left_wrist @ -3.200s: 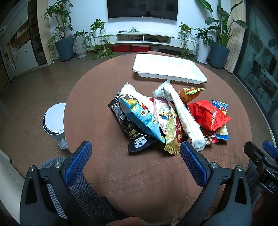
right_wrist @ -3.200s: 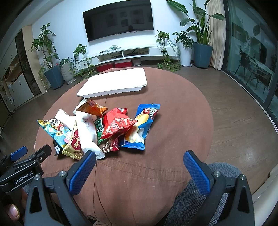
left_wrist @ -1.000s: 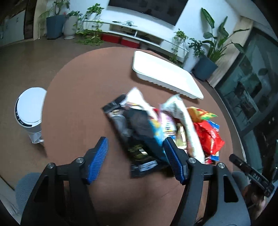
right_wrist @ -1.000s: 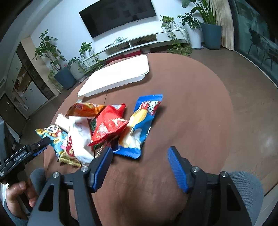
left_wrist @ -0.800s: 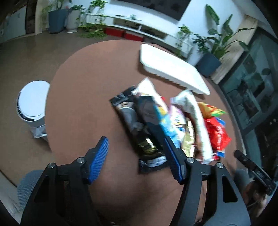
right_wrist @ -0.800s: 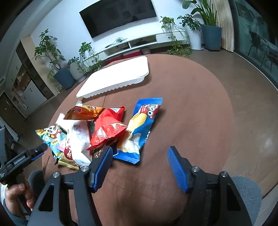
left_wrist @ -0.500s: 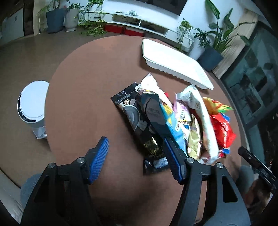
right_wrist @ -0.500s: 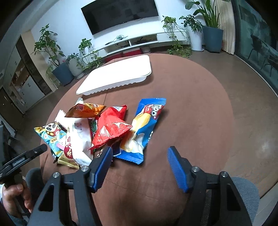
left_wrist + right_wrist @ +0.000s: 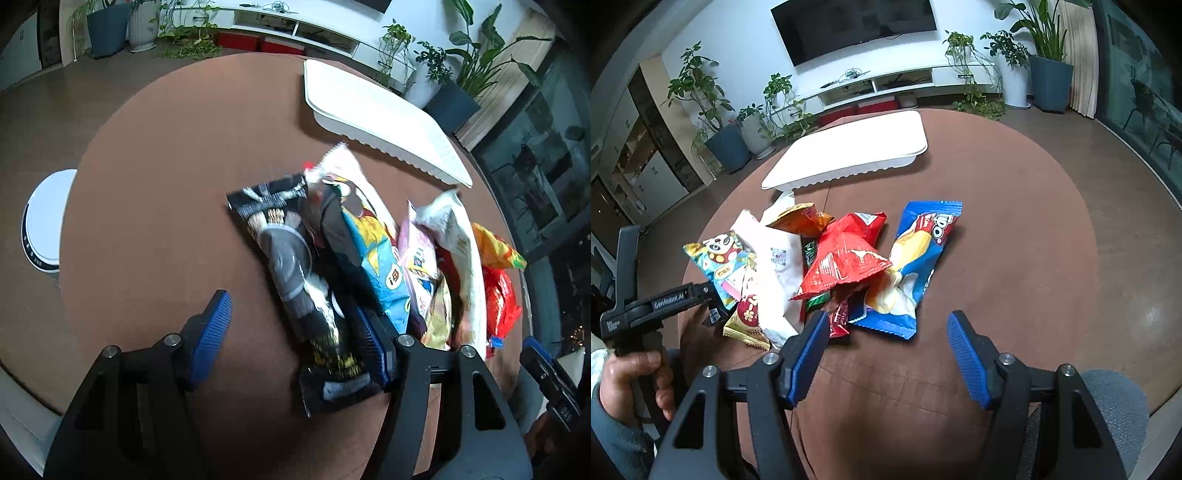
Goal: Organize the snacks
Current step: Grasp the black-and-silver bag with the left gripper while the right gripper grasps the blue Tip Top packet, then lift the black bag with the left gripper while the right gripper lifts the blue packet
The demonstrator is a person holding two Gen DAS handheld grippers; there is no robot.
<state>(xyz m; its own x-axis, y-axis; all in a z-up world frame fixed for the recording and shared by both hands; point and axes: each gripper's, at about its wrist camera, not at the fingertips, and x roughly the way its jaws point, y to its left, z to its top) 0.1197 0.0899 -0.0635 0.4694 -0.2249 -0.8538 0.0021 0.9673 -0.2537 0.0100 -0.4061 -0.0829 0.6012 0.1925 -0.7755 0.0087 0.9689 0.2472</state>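
A heap of snack packets lies on the round brown table (image 9: 1015,221), directly ahead of both grippers. On its left flank, the black packet (image 9: 295,273) runs lengthwise toward the left gripper (image 9: 291,336), its near end lying between that gripper's blue pads (image 9: 214,332). The jaws stand apart, not closed on anything; the right-hand pad sits at the packet's right edge, and whether it touches cannot be told. Overlapping the black packet on its right is the light-blue panda packet (image 9: 376,254), then a pink-and-gold packet (image 9: 421,258), a long white packet (image 9: 458,240), an orange packet (image 9: 495,247) and a red packet (image 9: 498,299), all overlapping.

From the right wrist, the red packet (image 9: 846,258) sits atop the heap's middle. The blue packet (image 9: 916,262) lies at the heap's right edge, just ahead of the right gripper (image 9: 886,354) and angled away from it. That gripper's jaws are spread wide and hold nothing; its left pad is near the heap's closest edge.

Beyond the heap, on the far side of the table, rests a white tray (image 9: 849,151), apart from the packets. A white bin (image 9: 40,221) stands on the floor left of the table.
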